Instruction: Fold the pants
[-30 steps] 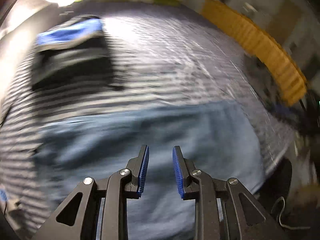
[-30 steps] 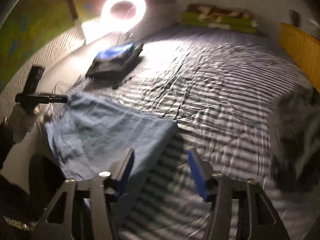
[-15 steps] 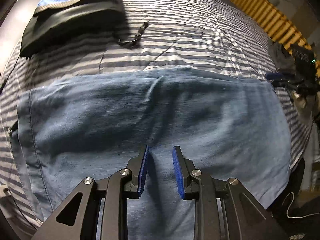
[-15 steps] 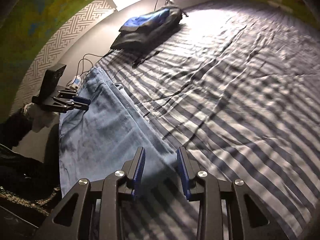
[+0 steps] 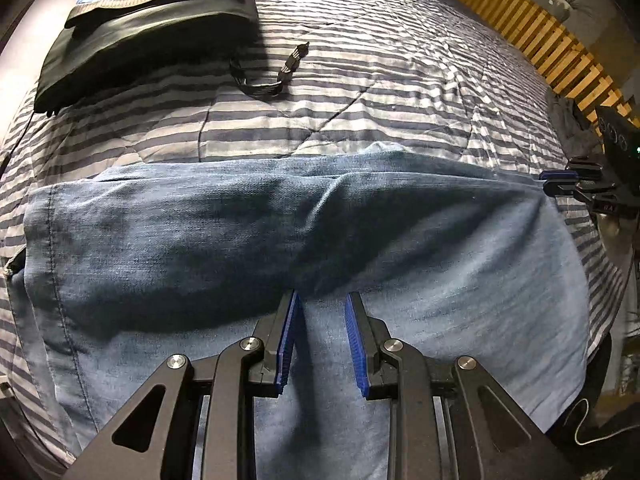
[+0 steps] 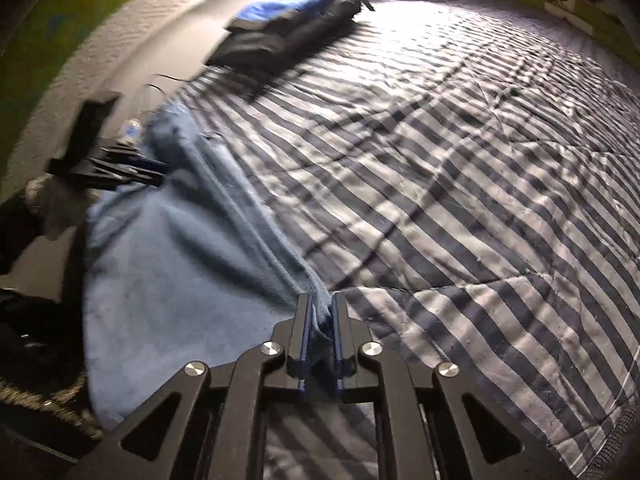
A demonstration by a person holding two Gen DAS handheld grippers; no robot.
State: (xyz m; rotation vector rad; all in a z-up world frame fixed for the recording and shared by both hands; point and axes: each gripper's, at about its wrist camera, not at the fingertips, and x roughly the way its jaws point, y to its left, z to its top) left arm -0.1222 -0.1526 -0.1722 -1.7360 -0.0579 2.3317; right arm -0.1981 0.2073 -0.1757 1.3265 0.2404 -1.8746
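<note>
Across the whole view, a bed [image 5: 400,80] under a grey-and-white striped quilt, creased, carrying everything listed. Near edge of bed: blue pants [image 5: 200,232], spread flat lengthwise along that edge, one end hanging over it; fabric bunched into a ridge down the middle. Far left corner of bed: dark folded bag [image 5: 152,28] with a blue panel, its strap [image 5: 280,76] trailing onto the quilt, well apart from the pants. Beyond the right edge of bed: yellow slatted panel [image 5: 548,40].

Left hand-held gripper [image 5: 320,340]: over the middle of the pants near the bed's edge, jaws slightly parted, cloth lying between the blue pads; whether the pads press on it I cannot tell. Right hand-held gripper [image 6: 320,316]: at the pants' far corner, jaws have just been closing, now clenched on a bunched fold of the pants [image 6: 180,280], which rises in a taut ridge toward it.
</note>
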